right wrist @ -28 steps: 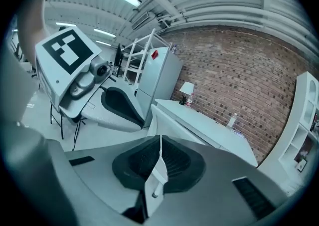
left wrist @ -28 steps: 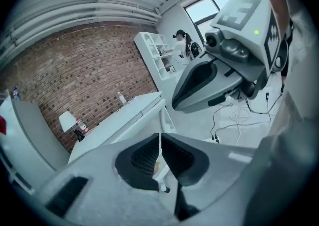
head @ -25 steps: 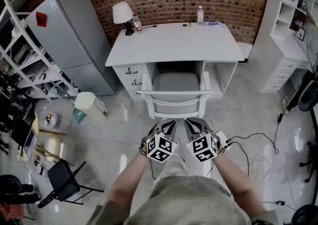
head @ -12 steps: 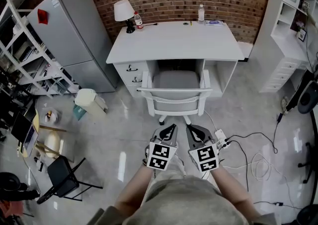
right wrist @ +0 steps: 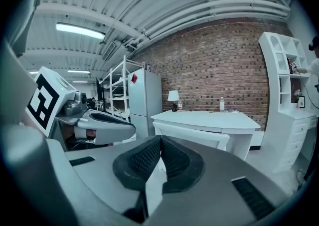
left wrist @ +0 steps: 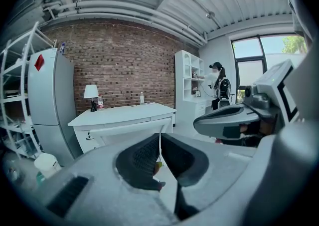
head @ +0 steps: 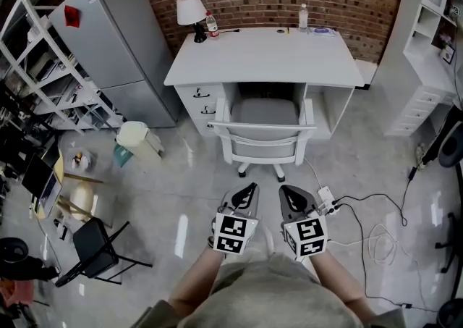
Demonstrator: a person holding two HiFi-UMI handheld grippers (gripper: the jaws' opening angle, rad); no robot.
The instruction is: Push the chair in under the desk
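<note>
Left gripper [head: 252,187] and right gripper [head: 283,190]: drawn back from chair [head: 265,131], jaws clenched, empty. Chair: seat apparently tucked under desk [head: 268,55].

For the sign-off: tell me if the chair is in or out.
In: the chair sits between the drawers and side panel of the desk; only its backrest protrudes.

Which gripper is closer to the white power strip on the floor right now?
Right. In the head view the right gripper is just left of the power strip; the left gripper lies farther left, beyond it.
</note>
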